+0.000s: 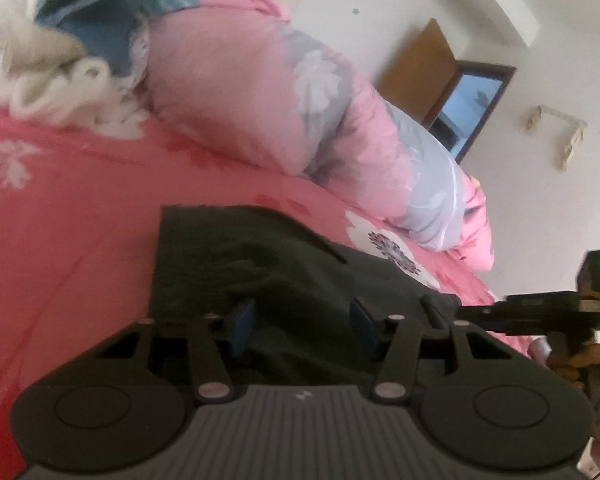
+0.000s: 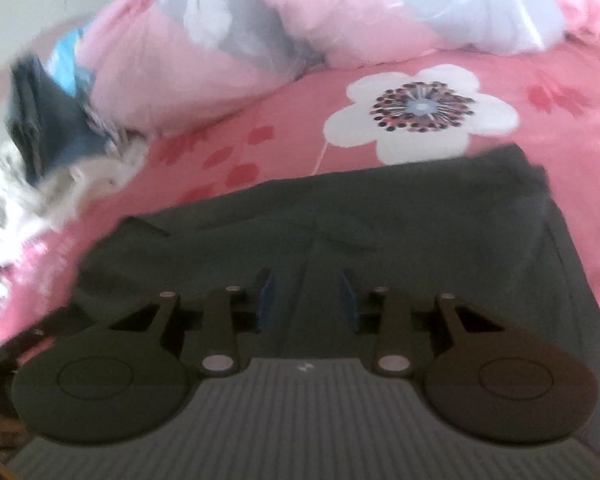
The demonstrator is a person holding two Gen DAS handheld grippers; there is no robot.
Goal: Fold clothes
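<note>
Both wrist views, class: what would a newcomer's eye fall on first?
The dark garment lies flat on the pink flowered bedsheet, right before both open tongs. Behind it a rolled pink and grey quilt lies across the bed, and one large white flower print stands out beside the garment.

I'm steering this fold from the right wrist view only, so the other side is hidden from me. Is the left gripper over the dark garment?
Observer: Yes. The left gripper hovers over the dark garment, jaws apart.
Operator: Where is my right gripper relative to it?
Observer: In the left wrist view the right gripper sits low at the garment's near right edge, close beside the left one.
Operator: Is the garment's left side flat?
Observer: The far left corner lies flat on the pink sheet, but fabric is bunched just ahead of the left gripper's left finger.
</note>
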